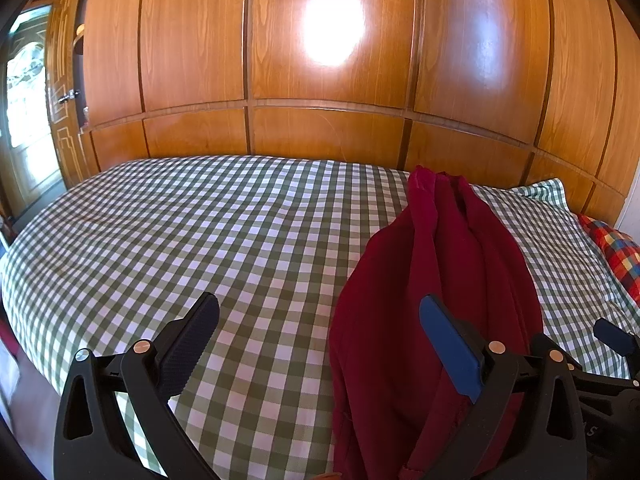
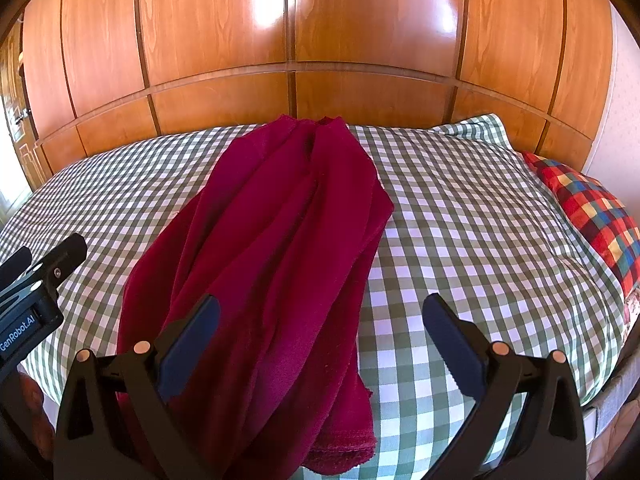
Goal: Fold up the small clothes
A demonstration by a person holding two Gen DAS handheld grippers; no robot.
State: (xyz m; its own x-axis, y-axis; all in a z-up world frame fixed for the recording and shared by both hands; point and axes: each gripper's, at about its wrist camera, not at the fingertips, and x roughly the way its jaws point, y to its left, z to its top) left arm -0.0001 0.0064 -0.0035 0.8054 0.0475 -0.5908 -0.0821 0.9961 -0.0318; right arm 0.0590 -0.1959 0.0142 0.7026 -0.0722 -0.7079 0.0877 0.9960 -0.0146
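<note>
A dark red garment [image 2: 280,248] lies bunched in a long strip on the bed with the green-and-white checked sheet [image 2: 460,220], running from the near edge toward the far side. My right gripper [image 2: 320,320] is open above its near end, the left finger over the cloth, the right finger over bare sheet. In the left wrist view the same red garment [image 1: 432,280] lies at the right. My left gripper [image 1: 320,328] is open, with its right finger in front of the cloth and nothing held. The left gripper [image 2: 44,268] also shows at the left edge of the right wrist view.
A wall of glossy wooden wardrobe panels [image 1: 320,80] stands behind the bed. A red, yellow and blue checked pillow [image 2: 588,216] lies at the bed's right end. A bright doorway [image 1: 28,100] opens at the far left. The right gripper [image 1: 616,340] shows at the left wrist view's right edge.
</note>
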